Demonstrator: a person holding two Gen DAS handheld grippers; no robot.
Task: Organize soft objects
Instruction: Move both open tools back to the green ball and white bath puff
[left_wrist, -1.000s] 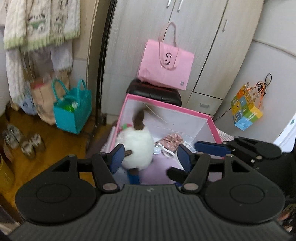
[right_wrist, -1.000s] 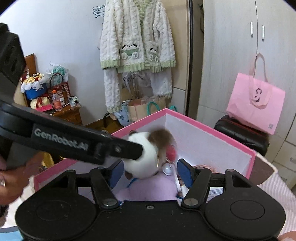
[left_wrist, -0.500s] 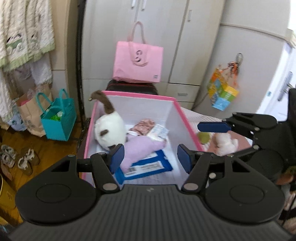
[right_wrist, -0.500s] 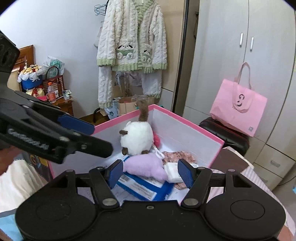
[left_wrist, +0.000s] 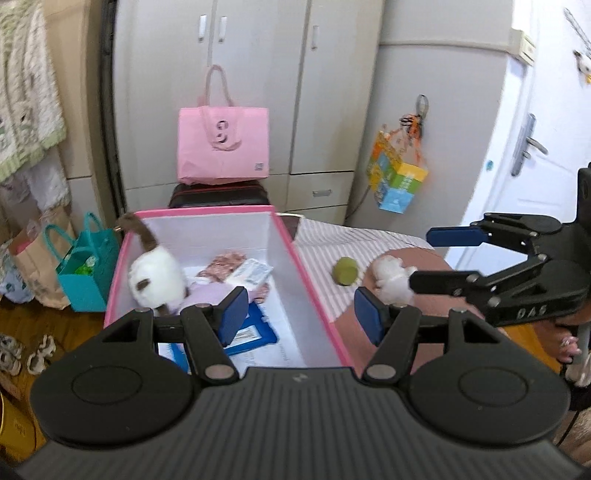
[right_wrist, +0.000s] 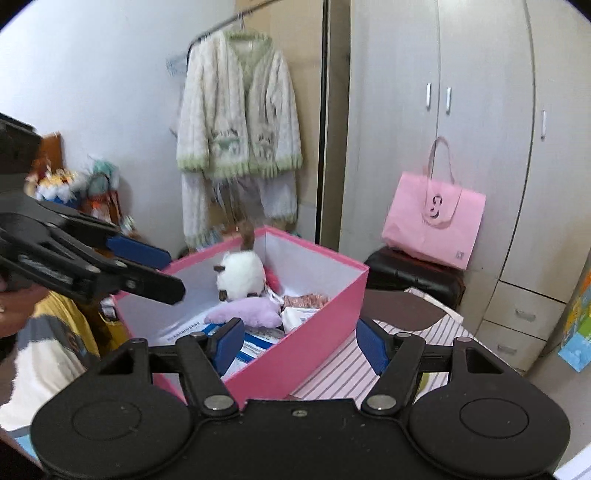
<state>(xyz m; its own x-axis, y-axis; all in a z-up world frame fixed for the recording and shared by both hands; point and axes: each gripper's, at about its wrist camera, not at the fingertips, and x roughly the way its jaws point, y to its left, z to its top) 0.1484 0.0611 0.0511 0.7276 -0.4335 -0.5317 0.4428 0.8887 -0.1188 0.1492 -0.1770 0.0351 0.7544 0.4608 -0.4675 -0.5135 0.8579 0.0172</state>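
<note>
Currently both grippers, left (left_wrist: 297, 314) and right (right_wrist: 299, 341), are hovering with fingers spread, empty. White plush (left_wrist: 157, 278) is sitting inside the pink box (left_wrist: 314, 295) at its 10 o'clock corner.

We take the pink box (left_wrist: 314, 291) as our landmark: open-topped, white inside, resting on the striped cloth. Against its far left wall leans a white plush (left_wrist: 157, 278) with brown patches, its brown tail poking above the rim. Just in front of the plush lies a lilac soft toy (right_wrist: 245, 314), flat on the box floor over blue-edged packs. Outside the box, to its right on the cloth, we see a green ball (left_wrist: 345, 271) and, just beside it, a small white plush (left_wrist: 391, 278).
</note>
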